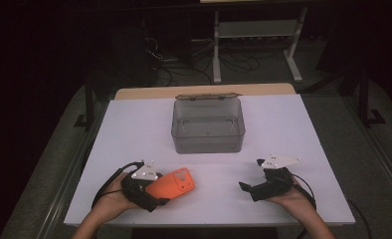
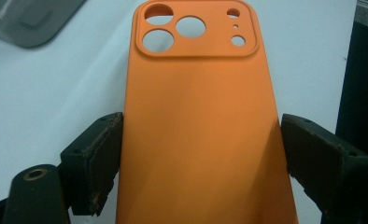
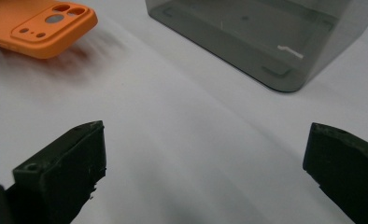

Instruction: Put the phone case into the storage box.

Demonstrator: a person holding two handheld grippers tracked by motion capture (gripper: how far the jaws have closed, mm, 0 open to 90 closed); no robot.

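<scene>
An orange phone case (image 1: pixel 176 183) with camera cut-outs lies back-up between the jaws of my left gripper (image 1: pixel 161 189) at the table's front left. In the left gripper view the case (image 2: pixel 196 116) fills the gap of the gripper (image 2: pixel 201 154), and both pads press on its long edges. From the right gripper view the case (image 3: pixel 37 25) looks raised a little off the table, with a shadow under it. My right gripper (image 1: pixel 249 174) rests at the front right, pointing left, open and empty (image 3: pixel 205 154).
A smoky clear plastic box (image 1: pixel 208 124) stands open-topped at the middle back of the white table (image 1: pixel 134 129); its lid hangs behind it. The box wall (image 3: pixel 266 42) is ahead of the right gripper. Dark floor, cables and a white shelf frame lie beyond.
</scene>
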